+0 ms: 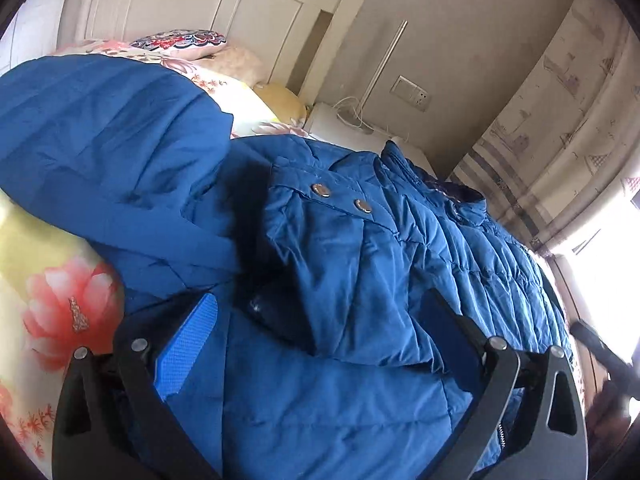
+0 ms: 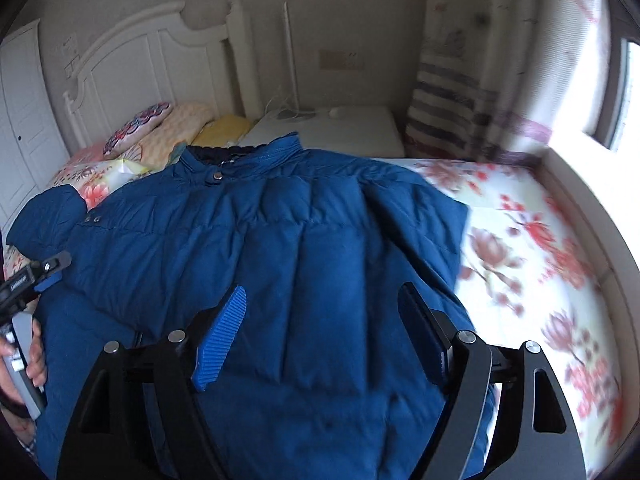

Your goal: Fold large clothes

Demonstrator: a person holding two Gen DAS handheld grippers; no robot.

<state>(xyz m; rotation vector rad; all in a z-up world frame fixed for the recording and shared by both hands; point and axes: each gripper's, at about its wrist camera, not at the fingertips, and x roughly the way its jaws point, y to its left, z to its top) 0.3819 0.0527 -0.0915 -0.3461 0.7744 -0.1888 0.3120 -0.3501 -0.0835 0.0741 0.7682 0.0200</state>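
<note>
A large blue quilted jacket [image 2: 280, 240] lies spread on the bed, collar toward the headboard. Its right sleeve is folded in over the body; its left sleeve [image 1: 100, 152] bunches at the left, by the two shoulder snaps [image 1: 340, 198]. My left gripper [image 1: 316, 308] is open, low over the jacket's left shoulder area, with fabric between its fingers. It also shows in the right wrist view [image 2: 48, 272] at the left edge, held by a hand. My right gripper [image 2: 324, 320] is open and empty above the jacket's middle.
The bed has a floral sheet [image 2: 540, 248] showing to the right of the jacket. Pillows [image 2: 160, 128] lie by the white headboard [image 2: 152, 60]. A white nightstand [image 2: 344, 128] with a lamp stands behind. A curtain [image 2: 460, 80] and window are at the right.
</note>
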